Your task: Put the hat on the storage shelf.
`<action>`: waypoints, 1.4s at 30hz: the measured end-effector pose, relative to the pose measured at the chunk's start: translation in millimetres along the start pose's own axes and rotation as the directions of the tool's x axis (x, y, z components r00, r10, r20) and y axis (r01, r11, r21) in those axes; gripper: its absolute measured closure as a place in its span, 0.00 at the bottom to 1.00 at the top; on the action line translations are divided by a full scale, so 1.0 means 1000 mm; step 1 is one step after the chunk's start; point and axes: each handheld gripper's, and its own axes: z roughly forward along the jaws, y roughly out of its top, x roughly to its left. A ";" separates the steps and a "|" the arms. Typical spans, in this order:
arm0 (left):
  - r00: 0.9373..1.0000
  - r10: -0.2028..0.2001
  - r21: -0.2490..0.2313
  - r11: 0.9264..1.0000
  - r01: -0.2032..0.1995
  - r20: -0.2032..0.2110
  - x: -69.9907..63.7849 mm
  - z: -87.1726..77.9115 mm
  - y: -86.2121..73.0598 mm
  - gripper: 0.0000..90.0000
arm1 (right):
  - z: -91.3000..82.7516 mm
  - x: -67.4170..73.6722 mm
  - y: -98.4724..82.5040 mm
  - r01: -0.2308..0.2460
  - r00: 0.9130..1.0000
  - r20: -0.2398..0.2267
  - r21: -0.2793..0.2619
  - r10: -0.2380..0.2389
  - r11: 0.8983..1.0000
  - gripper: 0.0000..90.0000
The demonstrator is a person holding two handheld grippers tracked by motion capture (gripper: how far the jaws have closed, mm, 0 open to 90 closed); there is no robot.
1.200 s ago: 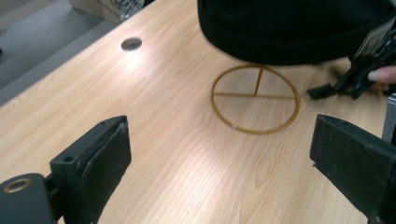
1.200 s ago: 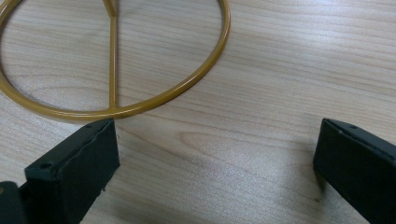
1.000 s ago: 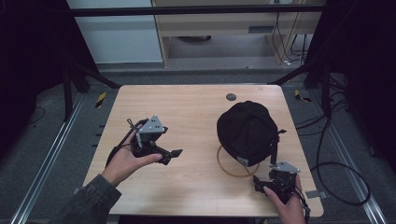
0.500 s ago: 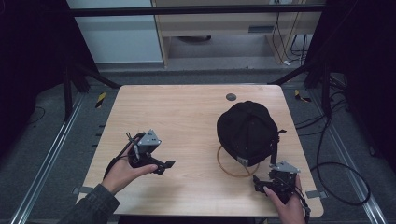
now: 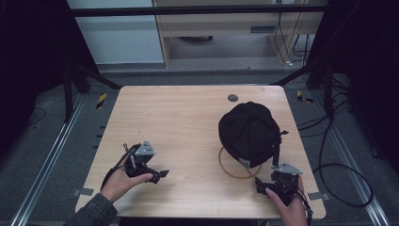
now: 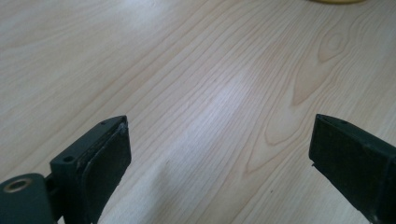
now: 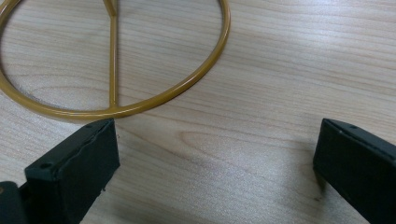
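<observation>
Item: black cap [image 5: 249,133] on a gold wire stand [image 7: 112,60], right half of the counter [image 5: 179,117]. My right gripper [image 5: 275,184] rests just in front of the stand's ring, jaws wide apart and empty; my left gripper [image 5: 149,170] sits well left of the cap, likewise spread and empty. I judge the cap the next thing to take, best approached low with the right so only fabric is pinched, not the wire.

The high view looks forward and down on the whole counter [image 5: 188,122] from above its near edge. Each gripper view sits very near the wood, and the right gripper view shares the golden ring [image 7: 140,100] with it.
</observation>
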 end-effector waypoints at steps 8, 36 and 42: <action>0.998 -0.048 0.014 0.999 0.048 -0.031 0.017 0.006 -0.024 0.06 | 0.000 0.000 0.000 0.000 1.000 0.000 0.000 0.000 1.000 0.00; 0.993 -0.071 -0.056 0.996 0.066 -0.098 0.036 0.016 -0.058 0.02 | 0.000 0.000 0.000 0.000 1.000 0.000 0.000 0.000 1.000 0.00; 0.990 -0.089 -0.060 0.995 0.082 -0.114 0.034 0.016 -0.059 0.02 | 0.000 0.000 0.000 -0.001 1.000 0.000 0.000 0.001 1.000 0.00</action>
